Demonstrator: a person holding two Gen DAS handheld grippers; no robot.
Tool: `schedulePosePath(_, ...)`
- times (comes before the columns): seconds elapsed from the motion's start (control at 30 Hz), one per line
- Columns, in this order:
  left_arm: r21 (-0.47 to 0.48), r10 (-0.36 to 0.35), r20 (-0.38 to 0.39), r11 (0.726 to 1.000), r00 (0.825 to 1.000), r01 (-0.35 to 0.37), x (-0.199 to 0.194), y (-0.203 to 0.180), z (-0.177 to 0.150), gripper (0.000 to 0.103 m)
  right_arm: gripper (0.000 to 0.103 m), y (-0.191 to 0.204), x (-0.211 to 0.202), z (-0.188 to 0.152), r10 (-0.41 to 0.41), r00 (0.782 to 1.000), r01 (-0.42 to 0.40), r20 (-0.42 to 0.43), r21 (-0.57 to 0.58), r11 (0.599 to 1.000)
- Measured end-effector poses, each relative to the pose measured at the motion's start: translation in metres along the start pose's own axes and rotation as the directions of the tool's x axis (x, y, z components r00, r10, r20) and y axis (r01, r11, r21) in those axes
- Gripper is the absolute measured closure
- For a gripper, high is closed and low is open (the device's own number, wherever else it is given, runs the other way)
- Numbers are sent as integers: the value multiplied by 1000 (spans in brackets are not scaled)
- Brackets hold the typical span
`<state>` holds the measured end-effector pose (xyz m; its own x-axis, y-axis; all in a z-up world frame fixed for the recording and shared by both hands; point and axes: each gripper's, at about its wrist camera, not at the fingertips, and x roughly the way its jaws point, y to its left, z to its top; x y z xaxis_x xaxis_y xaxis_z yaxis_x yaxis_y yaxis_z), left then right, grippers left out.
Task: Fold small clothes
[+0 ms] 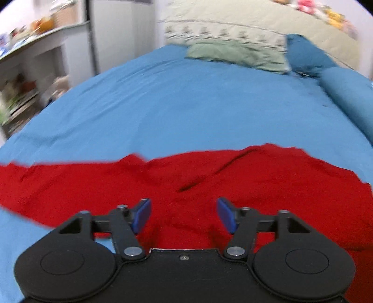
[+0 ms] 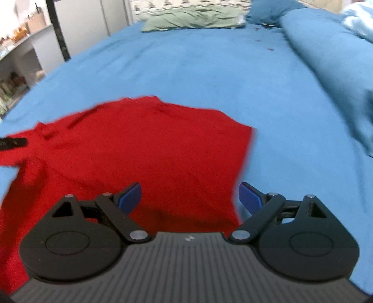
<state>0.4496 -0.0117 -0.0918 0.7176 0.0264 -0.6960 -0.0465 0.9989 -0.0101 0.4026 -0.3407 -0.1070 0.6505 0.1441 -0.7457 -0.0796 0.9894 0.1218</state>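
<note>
Both my claws, left claw (image 1: 184,215) and right claw (image 2: 190,198), hover apart over the rumpled red shirt (image 2: 144,153); its edge at three o'clock could slip, bunching the fold.

Red garment (image 2: 144,158), rumpled, spread flat on blue bedsheet (image 2: 209,77)

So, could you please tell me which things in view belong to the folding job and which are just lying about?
Part of the job:
- red garment, spread on the blue bedsheet
- left gripper, open above it
- right gripper, open over its right edge

Just lying about:
- green pillow
- blue pillow
- rolled blue duvet
- shelves with clutter
</note>
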Motion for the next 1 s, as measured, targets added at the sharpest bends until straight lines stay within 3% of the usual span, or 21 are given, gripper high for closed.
schedulePosePath(0.1,40,-44,-21,998,999,45,19,-15,2,35,0,10,35,5,-1,999,2,-35,25,1000)
schedulePosePath(0.17,57,-51,-40,997,998,53,32,-22,-2,35,0,9,56,-5,-59,994,61,-97,23,998)
schedulePosePath(0.3,79,-82,-94,993,992,90,51,-20,-9,35,0,9,47,-16,-88,991,91,-98,23,996)
schedulePosePath(0.43,92,-96,-139,990,986,110,59,-13,-19,35,0,12,44,11,-63,998,64,-24,59,996)
schedulePosePath(0.67,106,-128,-144,984,981,144,59,-10,-25,34,0,-27,117,59,-148,986,161,-77,196,967)
schedulePosePath(0.87,73,-147,-147,985,978,159,60,-7,-20,35,0,-23,117,69,-171,982,183,-78,201,962)
schedulePosePath(1.0,47,-155,-128,986,980,162,43,0,-6,35,0,-11,84,71,-144,989,148,-33,176,973)
